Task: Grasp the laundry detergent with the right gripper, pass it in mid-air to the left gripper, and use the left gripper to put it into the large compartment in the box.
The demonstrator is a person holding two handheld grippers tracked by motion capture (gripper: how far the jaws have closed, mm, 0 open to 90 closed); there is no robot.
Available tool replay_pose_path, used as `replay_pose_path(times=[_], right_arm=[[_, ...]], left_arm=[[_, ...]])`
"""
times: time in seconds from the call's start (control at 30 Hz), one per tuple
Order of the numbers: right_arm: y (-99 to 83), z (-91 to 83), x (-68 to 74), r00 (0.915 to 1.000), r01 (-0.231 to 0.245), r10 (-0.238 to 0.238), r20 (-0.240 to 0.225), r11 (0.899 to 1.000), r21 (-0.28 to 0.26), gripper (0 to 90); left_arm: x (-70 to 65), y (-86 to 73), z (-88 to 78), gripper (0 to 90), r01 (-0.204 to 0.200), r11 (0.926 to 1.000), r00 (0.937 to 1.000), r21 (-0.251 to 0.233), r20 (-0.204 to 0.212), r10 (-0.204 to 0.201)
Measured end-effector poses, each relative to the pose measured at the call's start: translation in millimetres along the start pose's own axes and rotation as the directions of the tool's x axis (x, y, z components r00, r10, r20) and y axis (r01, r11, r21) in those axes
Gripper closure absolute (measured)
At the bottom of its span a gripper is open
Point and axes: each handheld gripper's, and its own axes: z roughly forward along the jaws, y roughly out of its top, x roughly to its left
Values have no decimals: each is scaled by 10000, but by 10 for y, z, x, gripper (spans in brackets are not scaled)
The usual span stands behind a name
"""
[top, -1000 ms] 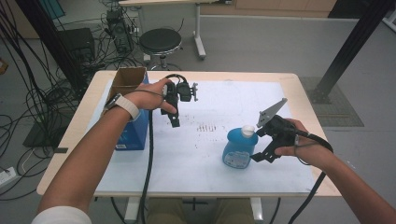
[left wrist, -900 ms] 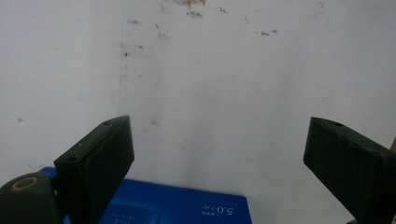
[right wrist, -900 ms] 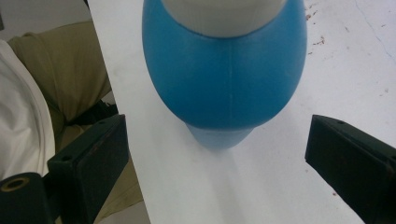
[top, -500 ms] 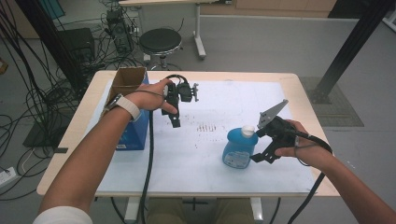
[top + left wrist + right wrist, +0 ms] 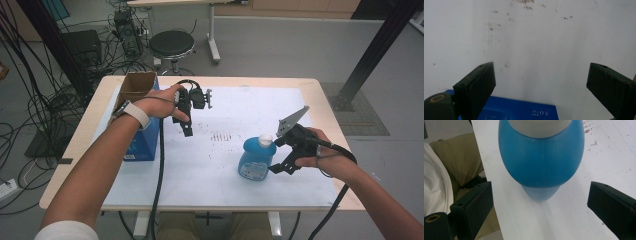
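A blue bottle [image 5: 255,161] with a white cap [image 5: 266,140] stands on the white sheet at the front right of the table. My right gripper [image 5: 280,155] is just to its right, open, with its jaws level with the bottle and apart from it. In the right gripper view the bottle [image 5: 541,155] stands ahead of the open right gripper [image 5: 540,186], not between the jaws. My left gripper [image 5: 192,117] hangs above the sheet at the back left, pointing down. It stands open [image 5: 541,68] with nothing between its jaws, above the white sheet.
A blue box [image 5: 142,142] stands at the table's left side, with an open cardboard box [image 5: 137,85] behind it; the blue box [image 5: 516,111] lies just below the left jaws. Dark specks [image 5: 225,136] mark the sheet's middle. A stool [image 5: 171,44] and cables [image 5: 45,100] are on the floor beyond.
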Motion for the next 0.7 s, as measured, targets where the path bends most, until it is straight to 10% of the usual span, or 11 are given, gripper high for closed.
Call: replay_pose_path(times=[0.7], right_arm=[[8, 3, 4, 10000, 47, -47, -21, 10000, 88, 65]], left_arm=[[-3, -27, -16, 90, 51, 10000, 10000, -37, -29, -51]])
